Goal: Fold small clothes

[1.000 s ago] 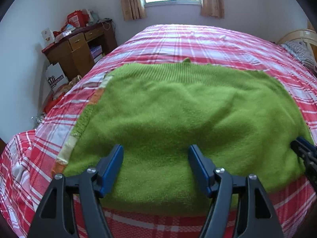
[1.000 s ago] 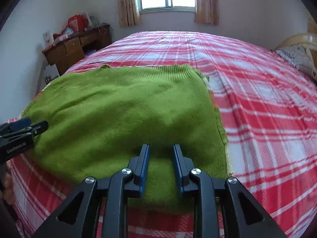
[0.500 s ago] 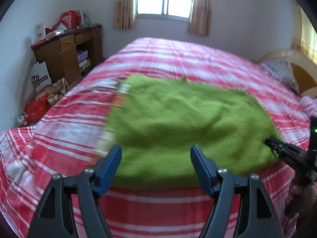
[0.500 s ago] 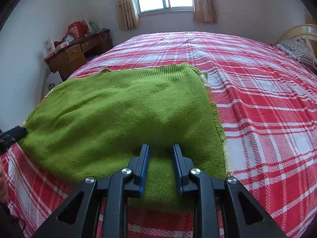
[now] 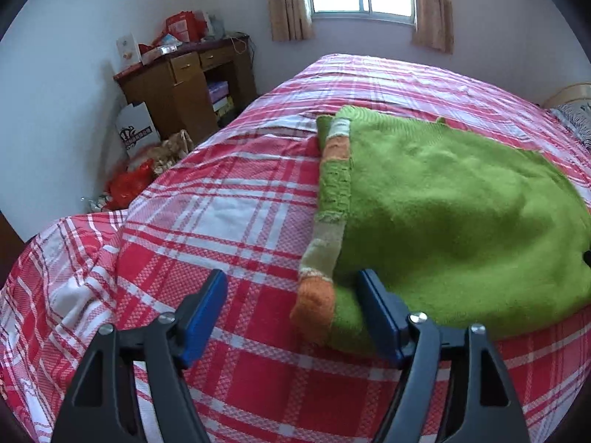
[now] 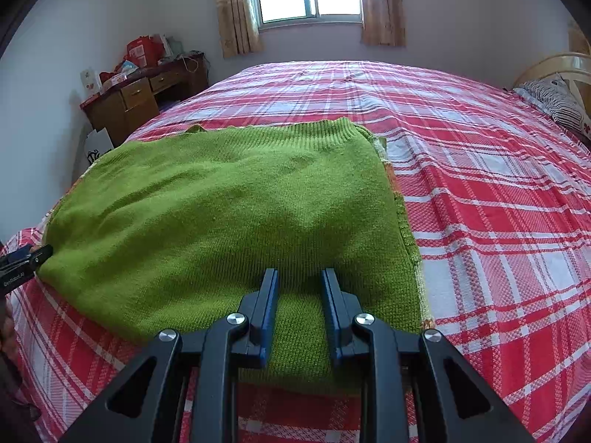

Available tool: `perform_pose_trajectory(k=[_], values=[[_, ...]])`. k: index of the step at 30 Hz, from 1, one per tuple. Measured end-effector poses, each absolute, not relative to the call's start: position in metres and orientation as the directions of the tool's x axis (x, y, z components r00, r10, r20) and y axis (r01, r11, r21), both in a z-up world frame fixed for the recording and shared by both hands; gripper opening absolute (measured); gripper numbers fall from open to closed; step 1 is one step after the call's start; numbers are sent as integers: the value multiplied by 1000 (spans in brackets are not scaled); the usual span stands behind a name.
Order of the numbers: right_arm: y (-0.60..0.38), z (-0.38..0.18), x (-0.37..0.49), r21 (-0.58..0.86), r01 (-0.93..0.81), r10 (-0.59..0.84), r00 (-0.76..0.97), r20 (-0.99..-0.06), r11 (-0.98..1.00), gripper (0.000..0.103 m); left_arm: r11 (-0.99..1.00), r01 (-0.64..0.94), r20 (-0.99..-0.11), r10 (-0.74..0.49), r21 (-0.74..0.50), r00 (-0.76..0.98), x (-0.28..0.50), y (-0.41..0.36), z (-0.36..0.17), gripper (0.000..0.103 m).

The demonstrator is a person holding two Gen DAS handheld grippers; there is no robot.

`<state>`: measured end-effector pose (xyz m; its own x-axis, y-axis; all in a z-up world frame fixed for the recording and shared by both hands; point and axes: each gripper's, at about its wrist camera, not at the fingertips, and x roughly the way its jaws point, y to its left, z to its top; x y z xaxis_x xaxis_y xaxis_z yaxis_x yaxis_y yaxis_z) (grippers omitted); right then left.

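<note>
The left gripper (image 5: 291, 306) has slid from over the green sweater's (image 6: 229, 214) middle to its striped side edge (image 5: 328, 221), jaws opening and straddling the near corner, apparently lining up a grip for the next fold. The right gripper (image 6: 299, 295), jaws narrowly apart, sits at the sweater's near hem; whether it pinches is unclear. The sweater lies flat on the plaid bed (image 6: 480, 184).

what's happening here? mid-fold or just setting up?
Looks mid-fold. A person holds a tool in each hand over a green sweater lying on the plaid bed. The right tool sits over the sweater's near edge, jaws narrow with knit between them; whether they pinch it is unclear. The left tool is at the sweater's striped corner, jaws opening, nothing gripped.
</note>
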<state>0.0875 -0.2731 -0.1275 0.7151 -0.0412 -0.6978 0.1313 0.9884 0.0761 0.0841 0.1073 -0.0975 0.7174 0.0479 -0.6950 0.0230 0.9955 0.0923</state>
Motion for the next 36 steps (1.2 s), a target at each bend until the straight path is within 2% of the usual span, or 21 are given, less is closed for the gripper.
perform_pose_trajectory(k=[2, 7, 10, 15, 18, 21, 22, 23, 25, 29, 31, 34, 36], values=[[-272, -124, 84, 48, 154, -76, 706, -704, 987, 24, 995, 27, -702, 49, 96, 711, 83, 110, -94, 76], [-257, -107, 60, -7, 162, -128, 750, -649, 987, 24, 991, 27, -691, 73, 133, 719, 81, 111, -90, 76], [-252, -119, 65, -71, 140, -151, 720, -677, 988, 24, 995, 21, -701, 51, 94, 711, 80, 114, -87, 77], [-261, -125, 63, -12, 140, -111, 729, -675, 990, 24, 1000, -21, -721, 26, 17, 692, 71, 121, -83, 81], [-260, -126, 61, -7, 140, -108, 734, -671, 990, 25, 993, -31, -746, -68, -118, 662, 60, 124, -87, 81], [-259, -126, 62, -11, 139, -111, 737, -667, 990, 25, 951, -24, -742, -226, -310, 631, 44, 121, -99, 82], [-260, -127, 62, -9, 139, -110, 738, -666, 990, 25, 938, -10, -735, -266, -347, 623, 42, 116, -105, 85], [-260, -127, 62, -4, 138, -106, 739, -666, 990, 25, 945, -1, -726, -251, -327, 641, 43, 109, -105, 92], [-263, -128, 60, 7, 136, -97, 741, -664, 991, 25, 959, 15, -710, -221, -284, 669, 51, 101, -105, 93], [-264, -128, 59, 9, 135, -96, 746, -659, 991, 25, 930, -21, -669, -248, -367, 700, 89, 105, -104, 97], [-263, -128, 60, 2, 135, -100, 746, -659, 991, 25, 894, -31, -637, -294, -447, 713, 105, 110, -100, 97], [-263, -128, 59, 7, 135, -97, 745, -660, 991, 25, 835, -51, -594, -346, -549, 727, 127, 117, -99, 90], [-262, -128, 60, 8, 135, -96, 742, -663, 991, 25, 821, -80, -597, -341, -566, 726, 138, 120, -102, 79]])
